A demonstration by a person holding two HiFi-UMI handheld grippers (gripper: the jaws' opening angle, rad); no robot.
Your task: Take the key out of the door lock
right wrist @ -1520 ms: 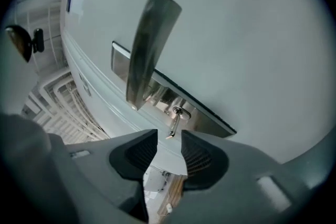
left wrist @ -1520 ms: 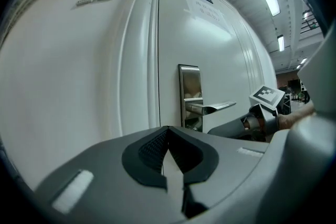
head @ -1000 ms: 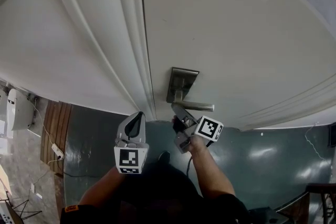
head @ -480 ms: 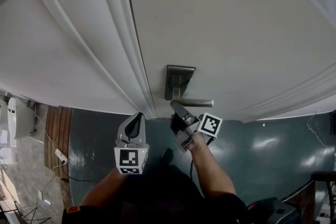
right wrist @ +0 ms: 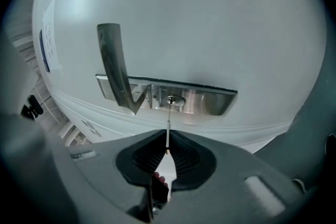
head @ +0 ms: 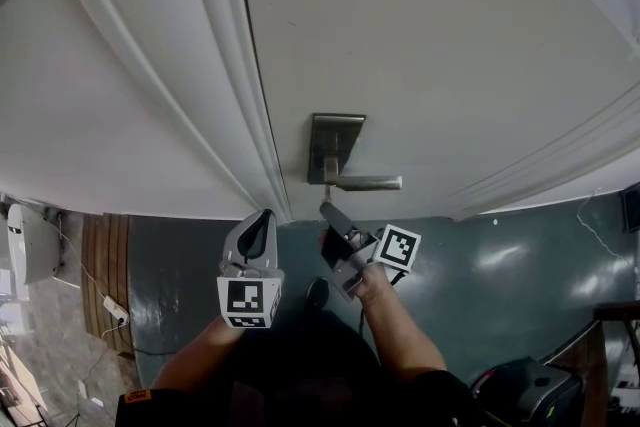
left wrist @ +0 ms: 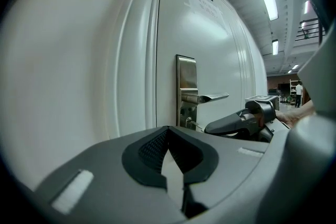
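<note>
A steel lock plate (head: 335, 140) with a lever handle (head: 370, 182) sits on the white door. A thin key (right wrist: 168, 126) sticks out of the keyhole (right wrist: 175, 100) under the handle (right wrist: 113, 65). My right gripper (right wrist: 167, 150) is at the key's outer end, jaws closing, with the key pinched between the pads. From above, this gripper (head: 327, 212) points up at the plate from just below the handle. My left gripper (head: 262, 218) hangs to its left, shut and empty, clear of the door. In the left gripper view the key (left wrist: 193, 124) juts from the plate (left wrist: 186, 78).
The white door frame moulding (head: 230, 65) runs beside the lock plate on the left. A dark green floor (head: 500, 265) lies below. A power strip (head: 110, 312) lies on the floor at the left, and a black object (head: 525, 395) sits at the lower right.
The head view has shifted, so the lock plate shows higher. My right gripper's tip now shows a little farther below the handle. The left gripper has hardly moved.
</note>
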